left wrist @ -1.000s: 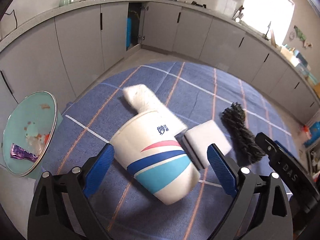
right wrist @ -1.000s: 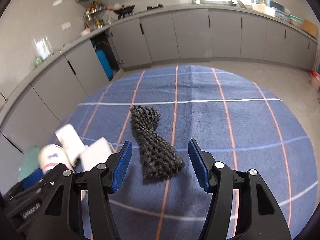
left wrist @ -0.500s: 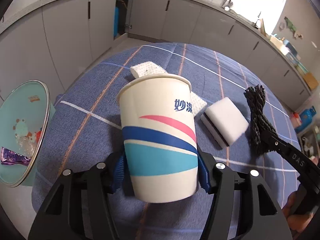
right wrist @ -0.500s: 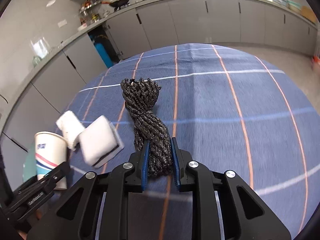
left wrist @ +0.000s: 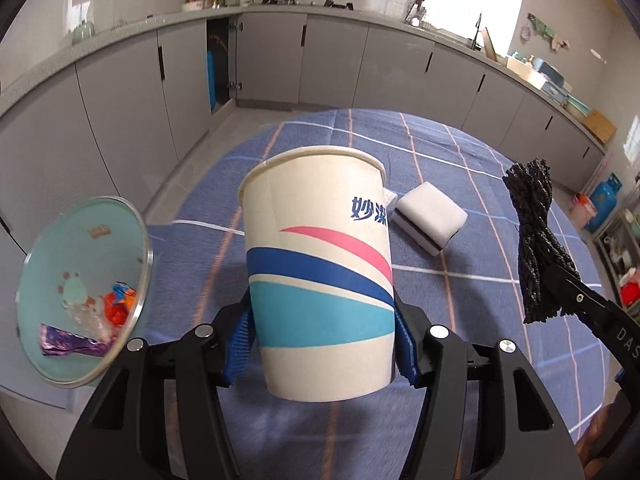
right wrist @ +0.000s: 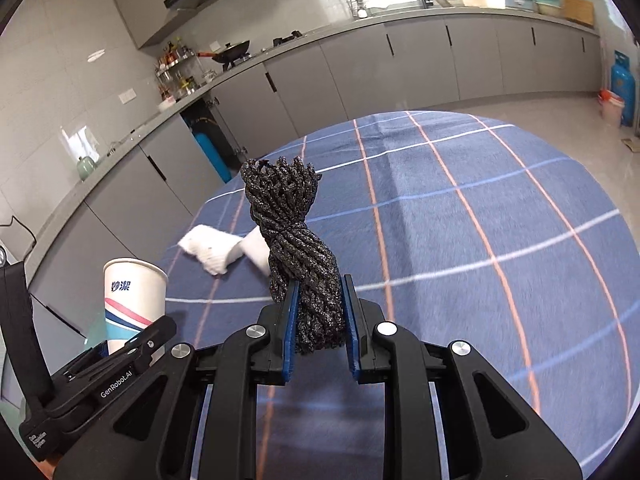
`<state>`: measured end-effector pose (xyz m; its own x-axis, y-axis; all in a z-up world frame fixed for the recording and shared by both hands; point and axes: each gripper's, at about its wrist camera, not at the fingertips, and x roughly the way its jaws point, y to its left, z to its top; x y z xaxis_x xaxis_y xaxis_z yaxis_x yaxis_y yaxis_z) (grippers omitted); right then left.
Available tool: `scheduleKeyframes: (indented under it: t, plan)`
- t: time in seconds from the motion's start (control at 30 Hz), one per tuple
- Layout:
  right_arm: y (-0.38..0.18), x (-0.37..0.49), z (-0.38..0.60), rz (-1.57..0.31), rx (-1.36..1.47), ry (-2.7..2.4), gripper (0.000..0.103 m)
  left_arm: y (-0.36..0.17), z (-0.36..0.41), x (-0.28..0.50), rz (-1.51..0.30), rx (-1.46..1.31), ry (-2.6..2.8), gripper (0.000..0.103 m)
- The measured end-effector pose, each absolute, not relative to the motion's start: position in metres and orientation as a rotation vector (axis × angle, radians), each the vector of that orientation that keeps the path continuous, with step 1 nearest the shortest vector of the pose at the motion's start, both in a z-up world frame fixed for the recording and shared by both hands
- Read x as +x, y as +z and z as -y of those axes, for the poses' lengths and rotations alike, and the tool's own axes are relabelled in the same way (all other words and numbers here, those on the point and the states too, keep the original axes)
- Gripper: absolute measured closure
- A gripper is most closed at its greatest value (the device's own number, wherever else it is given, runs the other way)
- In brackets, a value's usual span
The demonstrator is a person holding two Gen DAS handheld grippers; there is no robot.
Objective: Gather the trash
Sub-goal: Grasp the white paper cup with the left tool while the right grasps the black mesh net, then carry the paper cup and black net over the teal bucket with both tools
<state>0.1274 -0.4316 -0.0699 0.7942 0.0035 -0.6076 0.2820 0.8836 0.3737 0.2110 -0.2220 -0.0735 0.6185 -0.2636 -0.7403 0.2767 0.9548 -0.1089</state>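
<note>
My left gripper (left wrist: pixel 322 346) is shut on a white paper cup (left wrist: pixel 320 276) with pink, blue and teal stripes, held upright above the blue checked tablecloth (left wrist: pixel 460 304). A mint-green bin (left wrist: pixel 76 280) with a metal rim stands to the left; wrappers lie inside it. My right gripper (right wrist: pixel 319 320) is shut on a twisted black bundle (right wrist: pixel 294 248), lifted off the cloth. The same black bundle (left wrist: pixel 534 248) shows at the right in the left wrist view. The cup (right wrist: pixel 132 300) and the left gripper's body appear low left in the right wrist view.
A white sponge with a dark layer (left wrist: pixel 430 222) and a white cloth (right wrist: pixel 210 250) lie on the tablecloth behind the cup. Grey kitchen cabinets (left wrist: pixel 332 64) curve around the table. A blue gas cylinder (right wrist: pixel 622 86) stands on the floor at far right.
Both grippers closed: the left on the lying cup, the right on the black bundle. Both things have since been lifted off the cloth and carried leftward, the cup now upright.
</note>
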Motion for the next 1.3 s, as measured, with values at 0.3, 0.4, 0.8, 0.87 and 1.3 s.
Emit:
scheduleKeyframes:
  t: [0.3,0.4,0.8,0.87,1.3]
  plan:
    - [-0.056,0.119,0.387,-0.621,0.469,-0.11,0.082,-0.06,0.175,0.193,-0.807,0.033,-0.283,0.045]
    - [-0.054,0.121,0.369,-0.623,0.46,-0.082,0.082,-0.058,0.156,0.19,-0.802,0.023,-0.263,0.045]
    - [-0.045,0.131,0.302,-0.641,0.398,0.02,0.082,-0.054,0.099,0.184,-0.793,-0.032,-0.191,0.045]
    - [-0.043,0.133,0.292,-0.643,0.389,0.034,0.082,-0.054,0.092,0.183,-0.791,-0.039,-0.183,0.045]
    - [-0.039,0.15,0.227,-0.668,0.327,0.129,0.082,-0.053,0.035,0.186,-0.784,-0.088,-0.1,0.045]
